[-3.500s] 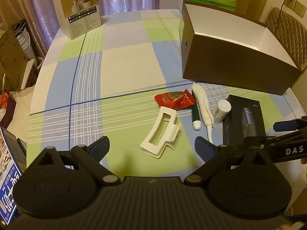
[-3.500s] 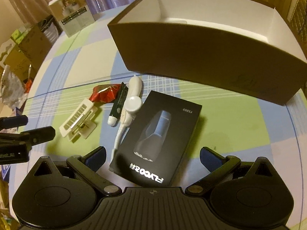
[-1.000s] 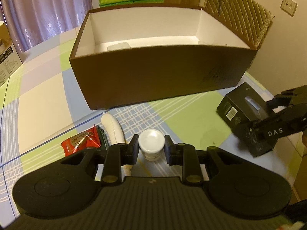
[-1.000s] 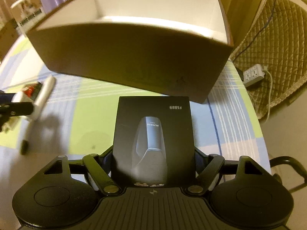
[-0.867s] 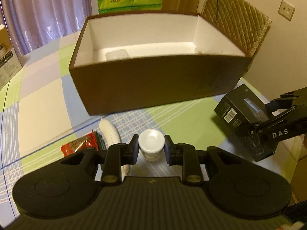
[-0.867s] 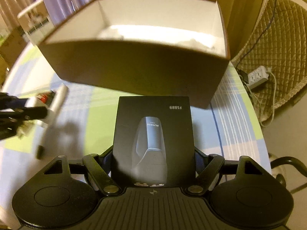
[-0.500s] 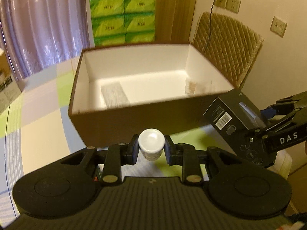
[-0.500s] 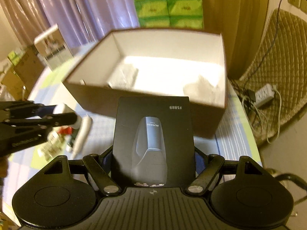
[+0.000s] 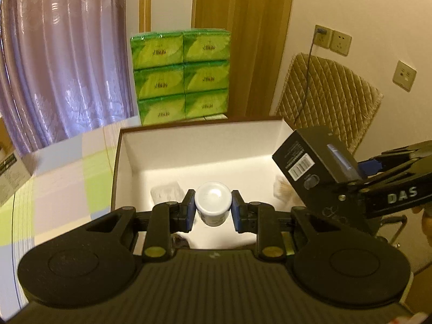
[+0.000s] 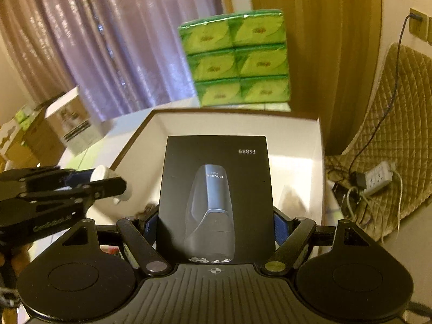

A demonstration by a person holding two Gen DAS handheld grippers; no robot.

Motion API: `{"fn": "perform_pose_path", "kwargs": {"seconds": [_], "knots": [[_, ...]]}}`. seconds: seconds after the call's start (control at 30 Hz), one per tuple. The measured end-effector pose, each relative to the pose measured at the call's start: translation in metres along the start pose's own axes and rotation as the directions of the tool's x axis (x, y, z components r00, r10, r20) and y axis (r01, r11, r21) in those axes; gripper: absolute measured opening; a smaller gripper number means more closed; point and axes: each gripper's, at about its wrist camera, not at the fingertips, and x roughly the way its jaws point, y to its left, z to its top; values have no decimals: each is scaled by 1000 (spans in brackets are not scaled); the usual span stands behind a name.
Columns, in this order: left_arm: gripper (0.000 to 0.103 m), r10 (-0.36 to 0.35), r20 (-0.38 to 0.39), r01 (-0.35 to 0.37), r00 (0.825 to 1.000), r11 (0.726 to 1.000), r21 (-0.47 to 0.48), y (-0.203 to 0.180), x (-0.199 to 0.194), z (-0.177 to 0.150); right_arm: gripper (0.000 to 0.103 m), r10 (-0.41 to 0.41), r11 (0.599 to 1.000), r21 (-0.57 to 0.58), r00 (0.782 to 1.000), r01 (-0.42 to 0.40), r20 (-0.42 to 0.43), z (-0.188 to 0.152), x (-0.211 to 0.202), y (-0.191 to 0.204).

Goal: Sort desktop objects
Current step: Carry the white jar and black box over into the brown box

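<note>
Both lifted over brown box point(image 9: 116, 178), left gripper point(image 9: 213, 208) clamping white jar point(image 9: 213, 202), right gripper point(image 10: 216, 224) clamping black carton point(image 10: 216, 183)

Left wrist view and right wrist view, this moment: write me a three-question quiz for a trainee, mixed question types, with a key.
1. True or false: the left gripper holds a small white round-capped bottle over the open brown cardboard box with white inside.
2. Multiple choice: the right gripper is shut on
A. a red snack packet
B. a flat black shaver carton marked FS889
C. a white hair clip
3. Fill in: behind the box stands a stack of ____ tissue packs.

Key: 1 true; 2 B; 3 green.
</note>
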Motion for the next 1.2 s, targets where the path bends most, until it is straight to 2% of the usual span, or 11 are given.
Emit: {"fn": "perform_pose_path", "kwargs": {"seconds": [0.27, 0.63, 0.87, 1.2], "knots": [[22, 23, -25, -23, 999, 1000, -17, 15, 52, 36, 76, -55, 998, 26, 998, 55, 1, 41, 54, -16], [22, 37, -100, -42, 994, 998, -49, 31, 127, 54, 76, -104, 994, 22, 991, 106, -81, 59, 127, -30], [22, 28, -150, -38, 988, 997, -67, 35, 164, 52, 76, -141, 989, 27, 979, 146, -147, 60, 162, -39], [22, 20, -212, -41, 977, 995, -94, 40, 201, 41, 76, -158, 985, 34, 969, 167, -192, 56, 183, -54]]}}
